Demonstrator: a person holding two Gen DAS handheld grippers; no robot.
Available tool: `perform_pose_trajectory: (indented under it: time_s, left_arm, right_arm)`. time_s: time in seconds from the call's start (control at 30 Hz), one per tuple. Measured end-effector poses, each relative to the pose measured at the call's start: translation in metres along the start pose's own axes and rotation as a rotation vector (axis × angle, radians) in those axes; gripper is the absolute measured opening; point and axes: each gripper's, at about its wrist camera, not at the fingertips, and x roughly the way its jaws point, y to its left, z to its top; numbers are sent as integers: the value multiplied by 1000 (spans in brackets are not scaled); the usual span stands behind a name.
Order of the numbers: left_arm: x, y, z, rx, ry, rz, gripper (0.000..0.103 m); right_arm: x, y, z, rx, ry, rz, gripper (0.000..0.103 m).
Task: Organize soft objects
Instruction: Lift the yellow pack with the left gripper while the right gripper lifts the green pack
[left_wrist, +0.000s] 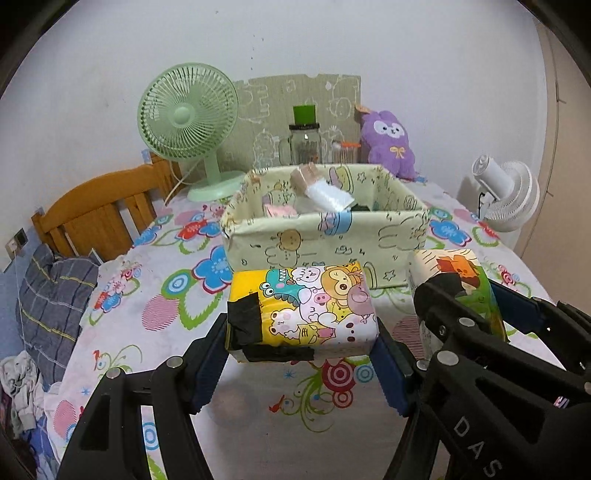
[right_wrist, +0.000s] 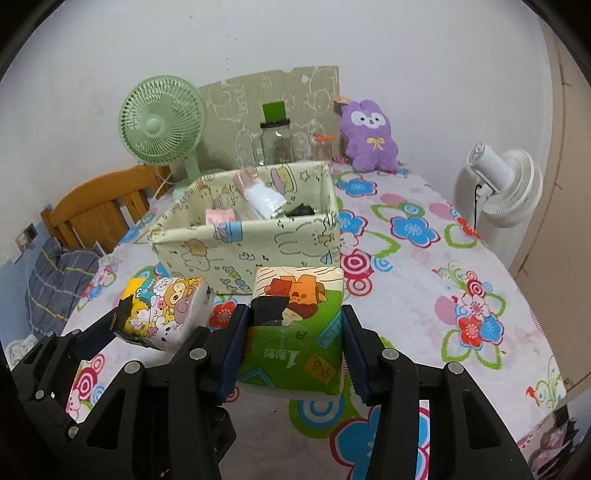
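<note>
Each gripper clamps a soft tissue pack by its sides, the left gripper (left_wrist: 301, 354) the cartoon-animal pack (left_wrist: 306, 306), the right gripper (right_wrist: 293, 354) the green pack (right_wrist: 295, 332), both held just before the fabric bin (left_wrist: 325, 229), apparently for dropping in

So there's two soft tissue packs here: the yellow tissue pack (left_wrist: 303, 308) with cartoon animals and black tape on its left end is squeezed between the left tongs (left_wrist: 301, 363), and the green tissue pack (right_wrist: 295, 332) with an orange cartoon figure and a black patch sits clamped in the right tongs (right_wrist: 291, 354). Both are side by side just in front of the pale green fabric bin (left_wrist: 325, 236) on the flowery table (left_wrist: 166, 295), which is open-topped and already has a white packet (left_wrist: 328, 194) and a pink thing (left_wrist: 279, 210) inside
</note>
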Motion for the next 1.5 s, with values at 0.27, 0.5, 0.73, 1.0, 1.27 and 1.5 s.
perform_pose_trajectory:
  time_s: [0.27, 0.5, 0.73, 1.0, 1.27, 1.5]
  left_arm:
    - [-22, 0, 7, -10, -40, 10, 73]
    - [-40, 0, 17, -13, -79, 7, 73]
    - [-54, 0, 30, -17, -118, 1, 73]
    - [-60, 1, 46, -12, -156, -11, 73]
    - [-58, 0, 61, 0, -177, -17, 73]
    - [-50, 1, 73, -7, -191, -20, 73]
  right_arm:
    - [-23, 2, 8, -12, -33, 6, 52]
    - [-43, 4, 17, -16, -69, 7, 52]
    - [-60, 5, 29, -21, -107, 1, 52]
    - [-69, 6, 47, -21, -147, -11, 52]
    - [-66, 5, 64, -13, -168, -18, 52]
    - [-57, 5, 79, -17, -181, -22, 52]
